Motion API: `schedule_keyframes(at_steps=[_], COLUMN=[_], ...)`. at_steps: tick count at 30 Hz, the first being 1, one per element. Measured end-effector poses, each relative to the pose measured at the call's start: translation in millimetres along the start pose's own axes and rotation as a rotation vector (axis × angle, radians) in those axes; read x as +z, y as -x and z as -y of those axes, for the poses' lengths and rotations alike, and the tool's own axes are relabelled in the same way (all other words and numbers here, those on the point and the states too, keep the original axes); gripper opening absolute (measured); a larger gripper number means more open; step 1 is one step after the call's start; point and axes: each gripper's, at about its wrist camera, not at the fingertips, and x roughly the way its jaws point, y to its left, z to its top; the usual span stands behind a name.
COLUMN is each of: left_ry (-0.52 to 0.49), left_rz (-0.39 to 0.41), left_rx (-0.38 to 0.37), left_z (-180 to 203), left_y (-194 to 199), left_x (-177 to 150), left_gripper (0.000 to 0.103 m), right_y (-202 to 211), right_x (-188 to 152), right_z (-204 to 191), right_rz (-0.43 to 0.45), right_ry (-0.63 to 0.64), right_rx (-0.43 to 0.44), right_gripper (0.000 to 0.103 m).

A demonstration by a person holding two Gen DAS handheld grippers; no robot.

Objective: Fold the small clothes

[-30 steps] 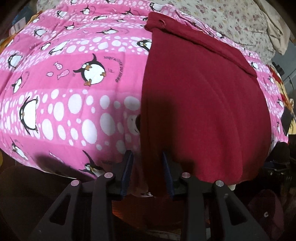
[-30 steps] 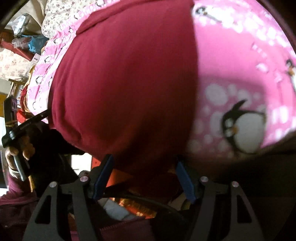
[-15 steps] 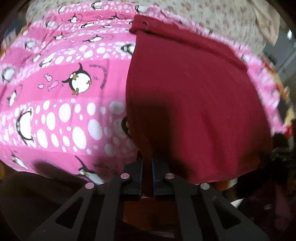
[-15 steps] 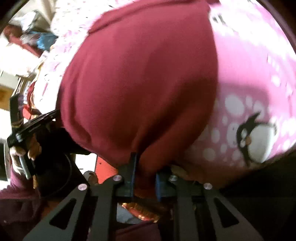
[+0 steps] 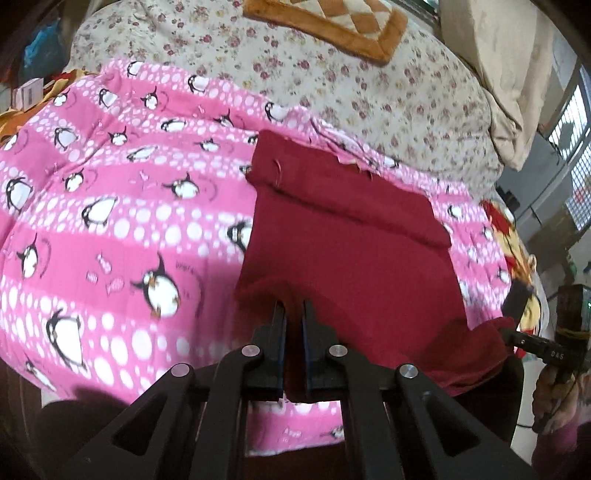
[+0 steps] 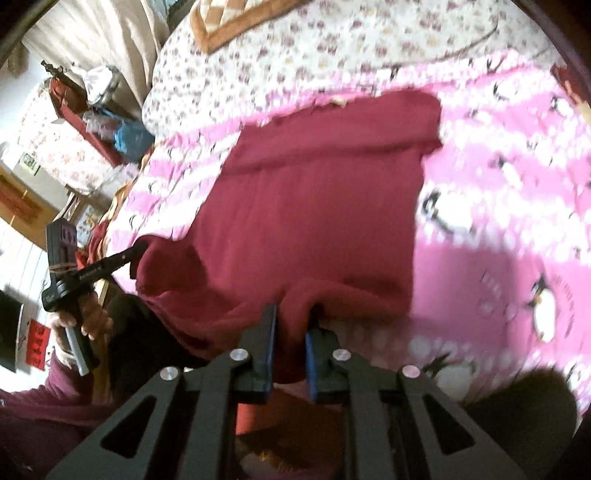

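Left gripper (image 5: 294,314) is closed tight on the near hem of the dark red garment (image 5: 347,251), a thin pinch of cloth showing between its two blue-padded fingers (image 5: 281,332). From this view a pink penguin blanket (image 5: 110,221) fills the left side, printed with white dots and black-and-white penguins, and the garment lies on it toward the right, spread mostly flat. Its far edge carries a folded band running across. Beyond the blanket is a cream floral sheet (image 5: 332,74), and on that, at the top, an orange-bordered mat (image 5: 325,22). At the far right edge the garment's other near corner is bunched and lifted where the right gripper (image 5: 517,334) meets it, with the person's hand on its handle.

In the right wrist view, the left gripper (image 6: 135,254) shows at the left edge, gripped by a hand and touching the garment's bunched corner. The dark red garment (image 6: 317,206) takes the centre, its near hem gathered into a raised ridge. Right gripper (image 6: 290,325) has its fingers nearly together around a thicker fold of that hem, so it is clamped on the cloth. To the right lies more of the penguin blanket (image 6: 517,221), blurred, with the floral sheet (image 6: 295,48) above
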Motion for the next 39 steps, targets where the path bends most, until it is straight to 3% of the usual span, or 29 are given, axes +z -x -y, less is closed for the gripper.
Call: schedule_keyframes(at_steps=[13,19,39], left_ry=[0.008,-0.001,-0.06], left_rz=[0.101,0.146,0.176], left_rx=[0.004,0.069,0.141], left_z=[15,21,40], left_y=[-6,-14,-51], left_x=[50,73,124], left_gripper=[0.0,0.0,0.0], right_y=[12,14,-15], right_x=[52,76,144], right_z=[5,8,20], right_rz=[0.167,0.214,0.263], right_ry=[-0.056,-0.051,-0.009], right_rx=[-0.008,-0.057,-0.234], right_gripper=[0.013,0.013,0.013])
